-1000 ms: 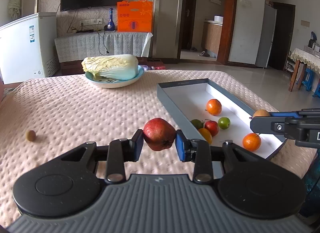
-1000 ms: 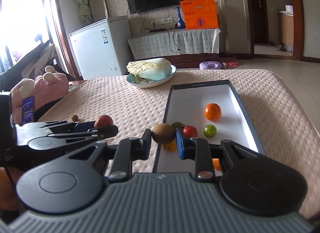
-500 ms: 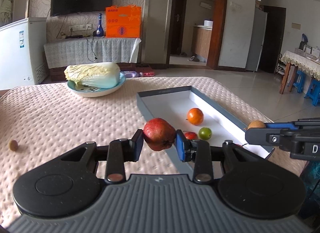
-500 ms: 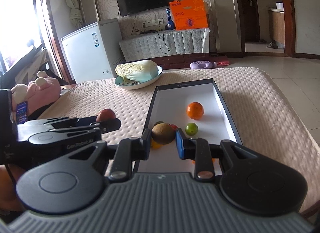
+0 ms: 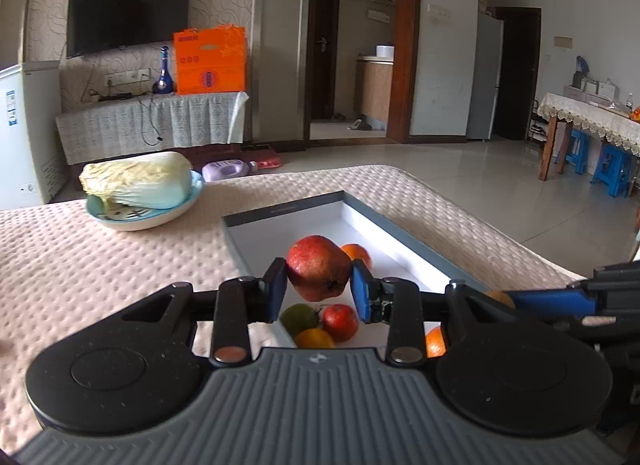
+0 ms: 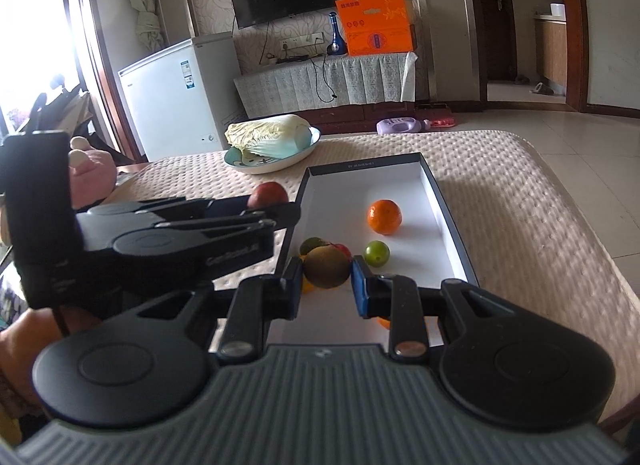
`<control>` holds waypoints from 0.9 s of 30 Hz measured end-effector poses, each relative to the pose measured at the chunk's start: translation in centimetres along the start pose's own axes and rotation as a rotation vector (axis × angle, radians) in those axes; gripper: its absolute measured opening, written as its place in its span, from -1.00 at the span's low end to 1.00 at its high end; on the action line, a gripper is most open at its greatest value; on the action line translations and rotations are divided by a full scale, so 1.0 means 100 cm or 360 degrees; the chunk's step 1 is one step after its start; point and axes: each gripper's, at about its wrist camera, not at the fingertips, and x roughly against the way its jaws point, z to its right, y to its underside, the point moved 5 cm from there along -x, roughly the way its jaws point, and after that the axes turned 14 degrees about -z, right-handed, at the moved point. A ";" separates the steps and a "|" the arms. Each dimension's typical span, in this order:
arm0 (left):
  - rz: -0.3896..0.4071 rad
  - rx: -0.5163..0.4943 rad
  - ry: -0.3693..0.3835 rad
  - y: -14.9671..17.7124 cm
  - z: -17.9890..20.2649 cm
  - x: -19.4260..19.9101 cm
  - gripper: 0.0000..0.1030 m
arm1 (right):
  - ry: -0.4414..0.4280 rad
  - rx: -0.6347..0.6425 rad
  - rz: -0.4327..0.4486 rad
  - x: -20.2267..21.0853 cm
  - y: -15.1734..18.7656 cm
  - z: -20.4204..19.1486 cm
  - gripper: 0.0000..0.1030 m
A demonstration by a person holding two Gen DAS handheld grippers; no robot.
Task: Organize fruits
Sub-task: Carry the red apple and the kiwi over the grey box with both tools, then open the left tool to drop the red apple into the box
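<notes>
Left gripper (image 5: 319,290) pinching pomegranate (image 5: 318,267) now over tray (image 5: 404,225), right gripper (image 6: 325,283) pinching kiwi (image 6: 326,267), hiding fruits

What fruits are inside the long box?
Inside the box: an orange, a green lime, and a red fruit. More fruit near its front end is partly hidden behind the held kiwi.

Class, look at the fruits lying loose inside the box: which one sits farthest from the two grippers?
The orange lying alone toward the far end of the box. The green fruit and the cluster of small fruits lie nearer the jaws.
</notes>
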 end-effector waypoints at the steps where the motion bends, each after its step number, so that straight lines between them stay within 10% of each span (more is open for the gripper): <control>1: -0.0003 -0.0003 0.0009 -0.002 0.002 -0.004 -0.23 | 0.0005 -0.0005 -0.0006 -0.001 0.000 0.001 -0.44; 27: -0.0134 -0.0035 0.0106 -0.022 0.043 -0.080 -0.21 | 0.0065 -0.0102 -0.0057 -0.004 0.006 0.026 -0.44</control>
